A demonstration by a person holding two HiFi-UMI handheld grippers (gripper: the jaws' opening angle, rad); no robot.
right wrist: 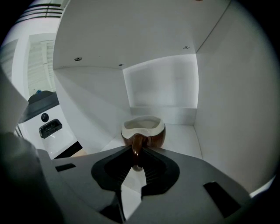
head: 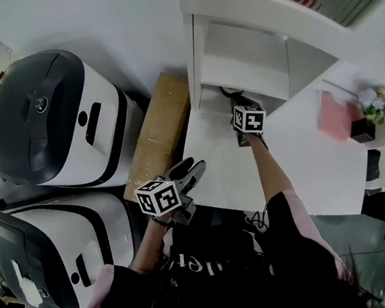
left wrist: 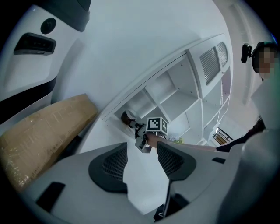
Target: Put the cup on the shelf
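A brown cup [right wrist: 143,131] with a white inside stands on the floor of a low compartment of the white shelf [right wrist: 188,142]. My right gripper [right wrist: 136,161] reaches into that compartment, shut on the cup's handle [right wrist: 136,146]. In the head view the right gripper [head: 237,107] is at the compartment's mouth, and the cup [head: 229,92] shows only as a dark shape beyond it. My left gripper [head: 189,172] hangs back to the left of the shelf [head: 200,66], open with nothing between its fingers. From the left gripper view [left wrist: 141,159] the cup [left wrist: 127,117] is small and far off.
Two white-and-black machines [head: 57,117] [head: 44,249] stand at the left. A brown wrapped board [head: 155,133] lies between them and the shelf. On the white counter [head: 304,165] at the right are a pink box [head: 337,116] and a small flower pot [head: 374,112].
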